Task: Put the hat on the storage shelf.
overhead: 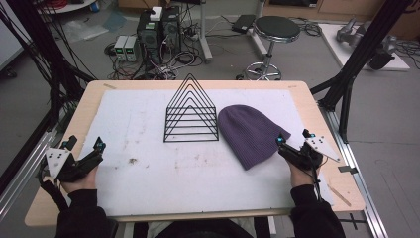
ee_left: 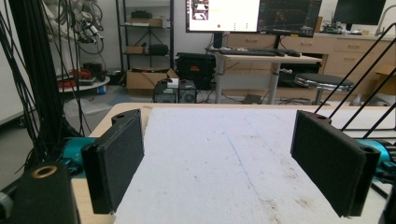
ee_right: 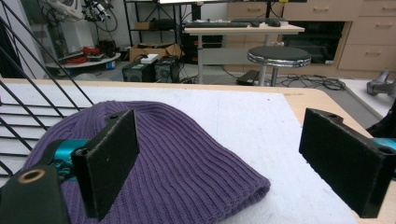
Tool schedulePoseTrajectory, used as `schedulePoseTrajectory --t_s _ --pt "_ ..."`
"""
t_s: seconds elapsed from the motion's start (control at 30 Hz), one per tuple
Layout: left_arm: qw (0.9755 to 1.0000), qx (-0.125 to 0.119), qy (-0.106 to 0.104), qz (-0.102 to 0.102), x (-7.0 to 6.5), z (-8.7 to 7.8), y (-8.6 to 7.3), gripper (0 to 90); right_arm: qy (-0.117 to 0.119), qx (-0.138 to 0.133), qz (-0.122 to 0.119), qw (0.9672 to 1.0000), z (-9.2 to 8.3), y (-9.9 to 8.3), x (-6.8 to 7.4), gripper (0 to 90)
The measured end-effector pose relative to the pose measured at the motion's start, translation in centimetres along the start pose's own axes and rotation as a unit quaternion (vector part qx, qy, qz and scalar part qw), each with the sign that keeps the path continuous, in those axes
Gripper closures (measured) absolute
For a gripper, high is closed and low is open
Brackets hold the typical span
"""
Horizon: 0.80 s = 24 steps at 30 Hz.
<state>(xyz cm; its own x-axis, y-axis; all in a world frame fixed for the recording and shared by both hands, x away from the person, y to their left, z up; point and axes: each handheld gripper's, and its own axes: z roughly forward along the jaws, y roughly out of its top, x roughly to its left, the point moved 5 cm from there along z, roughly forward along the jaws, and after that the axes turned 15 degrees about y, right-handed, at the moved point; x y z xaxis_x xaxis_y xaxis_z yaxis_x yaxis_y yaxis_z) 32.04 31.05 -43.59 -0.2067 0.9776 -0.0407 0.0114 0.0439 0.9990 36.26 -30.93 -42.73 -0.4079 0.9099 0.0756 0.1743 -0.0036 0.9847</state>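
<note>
Looking down from the high view, my purple hat (overhead: 251,135) lies on the desk (overhead: 148,148) just ahead-left of my right tongs (overhead: 292,144), beside the wire rack (overhead: 190,111), its length running from crown down to the brim nearest them; my left tongs (overhead: 84,158) sit well apart. From the left gripper view, those tongs (ee_left: 219,154) gape over bare white mat. From the right gripper view, my released right tongs (ee_right: 224,154) frame the hat's ribbed brim (ee_right: 205,182), not yet touching it.

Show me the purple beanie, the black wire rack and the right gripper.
purple beanie (overhead: 250,133), high view, middle of the knit.
black wire rack (overhead: 191,130), high view, lower front wires.
right gripper (overhead: 293,141), high view, between its open fingers.
</note>
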Motion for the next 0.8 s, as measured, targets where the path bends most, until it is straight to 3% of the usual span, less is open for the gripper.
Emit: schedulePoseTrajectory --t_s 0.47,0.67,0.8 --pt "1.0 -0.001 -0.004 0.0 -0.14 0.03 0.01 17.6 0.0 0.0 -0.003 1.0 -0.1 0.01 -0.05 11.3" --pt "1.0 0.0 -0.004 0.001 -0.16 0.06 -0.02 17.7 -0.001 -0.007 -0.016 0.9999 -0.08 0.2 0.02 11.4" --pt "1.0 0.0 -0.004 0.0 -0.21 0.08 -0.02 17.7 0.006 -0.011 -0.007 0.9999 0.07 0.53 -0.31 11.4"
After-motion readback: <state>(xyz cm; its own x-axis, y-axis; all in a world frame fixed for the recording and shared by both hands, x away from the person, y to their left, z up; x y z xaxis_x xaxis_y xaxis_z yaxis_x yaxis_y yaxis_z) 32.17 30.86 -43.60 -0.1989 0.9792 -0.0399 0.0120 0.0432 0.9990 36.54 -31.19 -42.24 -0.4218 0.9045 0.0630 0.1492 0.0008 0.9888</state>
